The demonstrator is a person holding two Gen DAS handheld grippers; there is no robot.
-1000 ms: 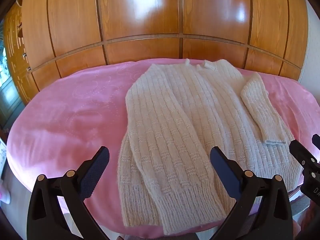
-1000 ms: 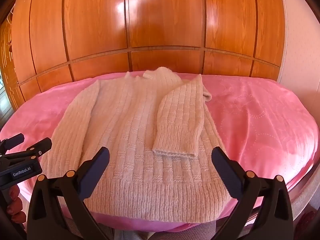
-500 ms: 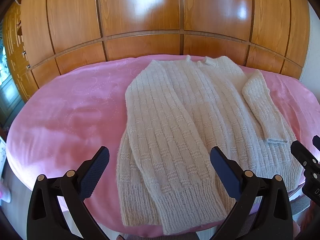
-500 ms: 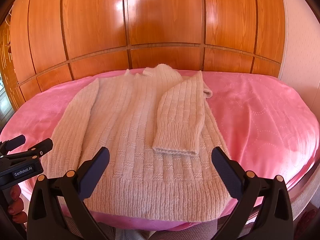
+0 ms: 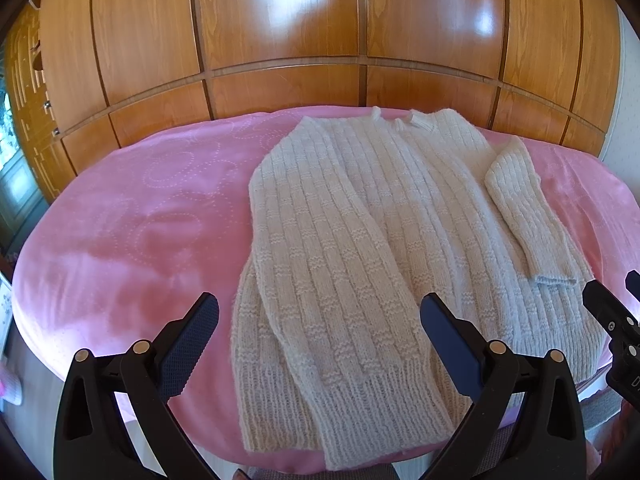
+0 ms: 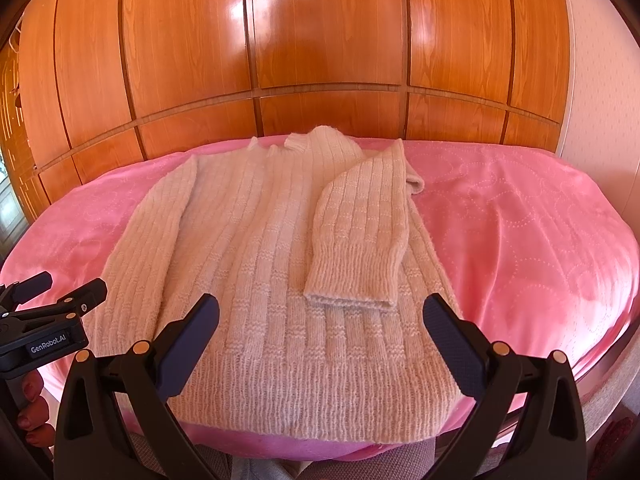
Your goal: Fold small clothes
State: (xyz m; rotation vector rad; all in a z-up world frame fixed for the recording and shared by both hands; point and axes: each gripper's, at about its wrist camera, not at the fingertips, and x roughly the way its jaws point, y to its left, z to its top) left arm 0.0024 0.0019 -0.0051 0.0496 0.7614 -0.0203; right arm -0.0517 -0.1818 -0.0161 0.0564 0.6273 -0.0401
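Cream ribbed knit sweater (image 6: 260,264) flat on pink bed (image 6: 520,240), sleeves folded in; left tongs (image 5: 320,328), right tongs (image 6: 320,328) spread, empty. Next: probably grab hem, fold upward.

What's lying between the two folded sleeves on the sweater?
Only the sweater's ribbed front lies between the left sleeve and right sleeve, in the right wrist view.

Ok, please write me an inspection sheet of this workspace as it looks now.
Surface: pink bedspread, smooth.
Job's things: cream sweater lying flat; right sleeve folded over the body, left sleeve lying along the body.
Clutter: nothing seen.
Grippers: left gripper and right gripper both empty, jaws wide apart, near the hem.
Cables: nothing seen.
Surroundings: glossy wooden wardrobe behind the bed.
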